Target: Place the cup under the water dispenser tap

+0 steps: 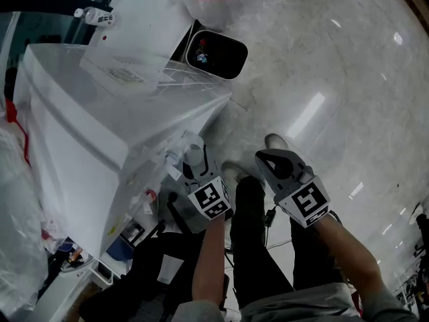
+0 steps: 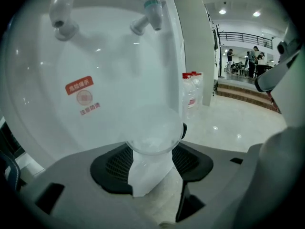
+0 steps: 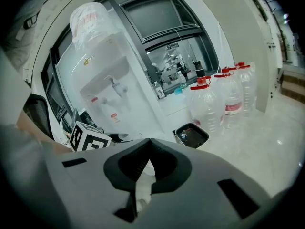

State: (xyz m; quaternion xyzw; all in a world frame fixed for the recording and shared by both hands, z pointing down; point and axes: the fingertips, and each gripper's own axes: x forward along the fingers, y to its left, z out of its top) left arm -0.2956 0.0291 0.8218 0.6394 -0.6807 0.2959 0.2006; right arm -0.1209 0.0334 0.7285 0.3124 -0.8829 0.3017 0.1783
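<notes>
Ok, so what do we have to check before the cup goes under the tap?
1. Cup held firmly: ok. The left gripper has its fingers closed on the clear plastic cup.
2. Lined up with a tap: ok. In the left gripper view, the cup sits below the blue-green tap, not the red tap.
3. Cup right beneath the spout: cannot tell. The pictures don't show how far it is from the water dispenser.
4. Cup level: cannot tell.
5. Right gripper out of the way: ok. It is shut, holds nothing, and is off to the side.
</notes>
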